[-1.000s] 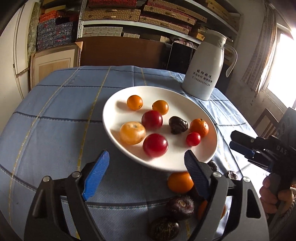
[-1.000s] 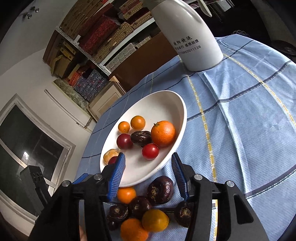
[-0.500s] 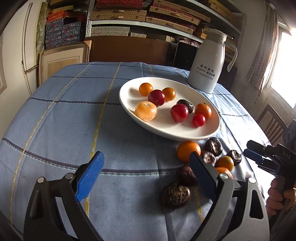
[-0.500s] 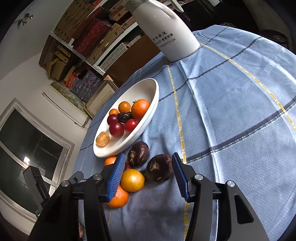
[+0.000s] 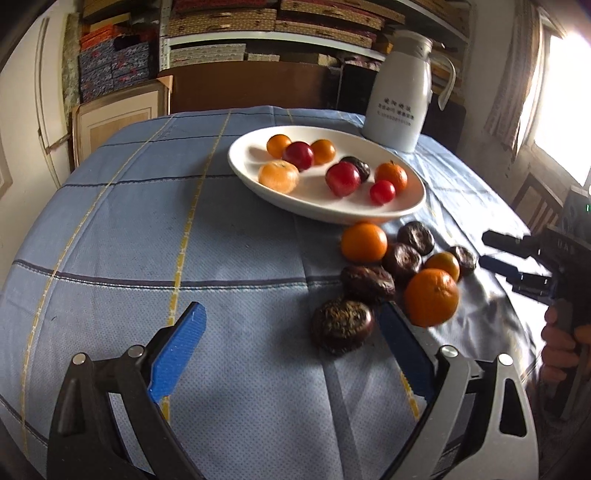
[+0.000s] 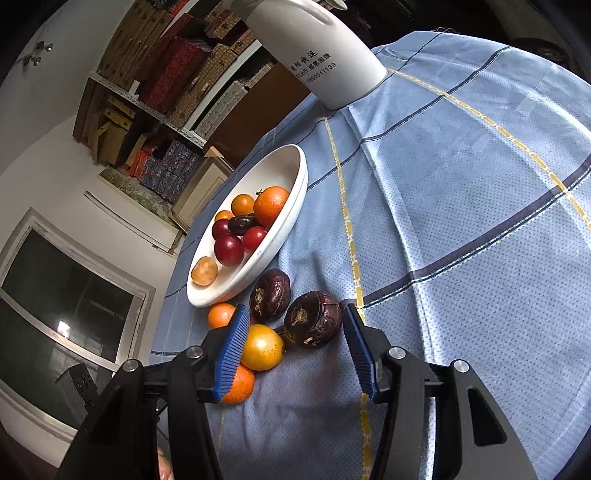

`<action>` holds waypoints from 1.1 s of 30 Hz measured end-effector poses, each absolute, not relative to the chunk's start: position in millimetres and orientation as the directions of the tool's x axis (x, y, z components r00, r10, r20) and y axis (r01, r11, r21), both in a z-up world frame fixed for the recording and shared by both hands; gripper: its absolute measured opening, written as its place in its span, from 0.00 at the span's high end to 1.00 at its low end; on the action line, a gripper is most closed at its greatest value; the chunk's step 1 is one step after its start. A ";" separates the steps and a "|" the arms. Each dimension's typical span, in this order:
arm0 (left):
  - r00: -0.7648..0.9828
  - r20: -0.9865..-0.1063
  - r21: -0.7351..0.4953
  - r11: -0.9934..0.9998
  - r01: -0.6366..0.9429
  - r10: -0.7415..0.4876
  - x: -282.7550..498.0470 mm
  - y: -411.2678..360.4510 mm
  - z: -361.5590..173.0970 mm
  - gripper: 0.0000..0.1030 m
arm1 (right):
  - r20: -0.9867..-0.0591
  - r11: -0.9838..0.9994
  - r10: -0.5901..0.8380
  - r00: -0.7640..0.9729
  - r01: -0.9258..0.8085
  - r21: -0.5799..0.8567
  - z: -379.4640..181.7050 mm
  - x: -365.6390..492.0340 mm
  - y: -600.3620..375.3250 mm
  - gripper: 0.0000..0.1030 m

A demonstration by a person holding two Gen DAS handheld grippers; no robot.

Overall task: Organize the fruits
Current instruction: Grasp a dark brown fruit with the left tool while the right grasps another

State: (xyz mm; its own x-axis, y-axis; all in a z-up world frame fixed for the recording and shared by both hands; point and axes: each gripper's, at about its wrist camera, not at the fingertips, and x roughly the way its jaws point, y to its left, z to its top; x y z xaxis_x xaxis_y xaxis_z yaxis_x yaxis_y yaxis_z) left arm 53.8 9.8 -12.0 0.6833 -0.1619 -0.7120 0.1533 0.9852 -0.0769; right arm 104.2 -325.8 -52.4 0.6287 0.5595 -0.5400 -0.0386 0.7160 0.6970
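A white oval plate [image 5: 406,206] holds several oranges, red fruits and one dark fruit; it also shows in the right wrist view [image 6: 291,192]. Loose oranges [image 5: 364,242] and dark wrinkled fruits [image 5: 341,325] lie on the blue cloth in front of the plate. My left gripper [image 5: 291,349] is open and empty, just short of the nearest dark fruit. My right gripper [image 6: 295,336] is open, low over the cloth, with a dark fruit [image 6: 314,323] and a yellow-orange fruit [image 6: 262,347] just ahead between its fingers. It appears from the side in the left wrist view [image 5: 506,258].
A white thermos jug [image 5: 400,96] stands behind the plate; it also shows in the right wrist view [image 6: 314,48]. The round table wears a blue checked cloth [image 5: 147,221]. Shelves with boxes [image 5: 221,22] and a wooden chair [image 5: 535,199] stand beyond.
Both grippers have pulled back from the plate toward the loose fruits. The left one backed off and swung right; the right one dropped close to the dark and yellow fruits. Both stayed open.
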 end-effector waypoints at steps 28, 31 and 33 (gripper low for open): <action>0.617 -0.779 -0.035 0.991 0.128 -0.107 78.0 13.2 -29.0 0.56 | -0.553 0.724 0.565 0.612 -0.046 0.689 -52.2 102.1 -320.4 0.48; 0.619 -0.777 -0.037 0.990 0.134 -0.113 76.6 13.7 -28.4 0.56 | -0.569 0.737 0.558 0.604 -0.045 0.675 -53.4 103.5 -316.4 0.48; 0.619 -0.777 -0.026 0.989 0.145 -0.111 76.4 10.0 -29.6 0.56 | -0.585 0.747 0.551 0.595 -0.039 0.664 -54.9 105.9 -313.3 0.48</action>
